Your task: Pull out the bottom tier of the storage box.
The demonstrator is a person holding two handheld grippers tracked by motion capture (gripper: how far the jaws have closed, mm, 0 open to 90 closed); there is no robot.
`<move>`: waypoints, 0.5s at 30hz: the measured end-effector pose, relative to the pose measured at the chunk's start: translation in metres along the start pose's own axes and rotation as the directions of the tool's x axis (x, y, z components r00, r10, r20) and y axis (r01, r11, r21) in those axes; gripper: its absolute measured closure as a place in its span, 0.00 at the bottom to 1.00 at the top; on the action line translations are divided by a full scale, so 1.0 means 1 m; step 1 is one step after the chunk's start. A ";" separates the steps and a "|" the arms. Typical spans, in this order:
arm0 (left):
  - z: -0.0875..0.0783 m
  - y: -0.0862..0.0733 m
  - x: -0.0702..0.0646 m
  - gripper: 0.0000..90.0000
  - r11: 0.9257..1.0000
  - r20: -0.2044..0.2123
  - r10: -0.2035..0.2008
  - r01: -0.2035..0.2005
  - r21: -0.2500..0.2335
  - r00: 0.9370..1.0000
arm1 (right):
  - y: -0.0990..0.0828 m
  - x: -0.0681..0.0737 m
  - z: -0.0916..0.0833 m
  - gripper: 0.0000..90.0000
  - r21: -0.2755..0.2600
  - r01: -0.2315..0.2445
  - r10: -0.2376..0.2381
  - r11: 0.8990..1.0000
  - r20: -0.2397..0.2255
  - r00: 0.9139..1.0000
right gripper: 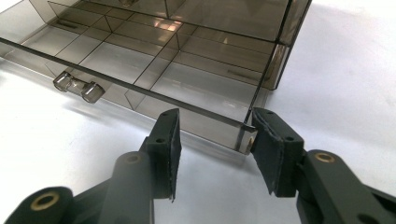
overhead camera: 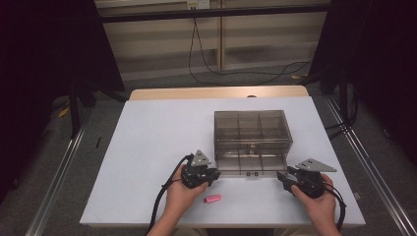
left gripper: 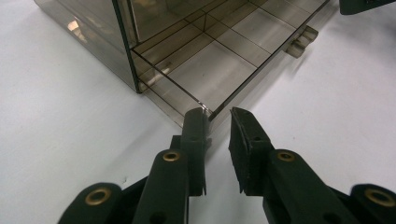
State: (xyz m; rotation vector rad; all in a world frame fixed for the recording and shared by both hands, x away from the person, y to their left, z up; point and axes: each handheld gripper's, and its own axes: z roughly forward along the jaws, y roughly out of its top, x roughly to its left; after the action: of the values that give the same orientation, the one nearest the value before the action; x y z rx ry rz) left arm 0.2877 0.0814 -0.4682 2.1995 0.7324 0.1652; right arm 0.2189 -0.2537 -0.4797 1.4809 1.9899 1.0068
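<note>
On the table (overhead camera: 147,147), right of centre: a box (overhead camera: 250,129) with its drawer (overhead camera: 252,164) pulled toward the near edge; at the drawer's left front corner, the left gripper (overhead camera: 209,173); at its right, the right gripper (overhead camera: 284,178); between them, nearer, a small capsule (overhead camera: 213,198).

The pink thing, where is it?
In the high view, the pink thing lies on the white table near its front edge, between the two hands, just right of the left hand.
</note>
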 end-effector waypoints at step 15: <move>-0.001 -0.003 -0.001 0.85 1.000 0.011 -0.005 0.005 -0.007 1.000 | -0.003 0.001 -0.003 0.60 -0.001 0.002 -0.002 1.000 -0.007 1.000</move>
State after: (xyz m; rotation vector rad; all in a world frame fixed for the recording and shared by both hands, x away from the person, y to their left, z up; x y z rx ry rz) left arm 0.2852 0.0834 -0.4694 2.1899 0.7297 0.1525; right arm 0.2148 -0.2540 -0.4797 1.4771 1.9949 1.0135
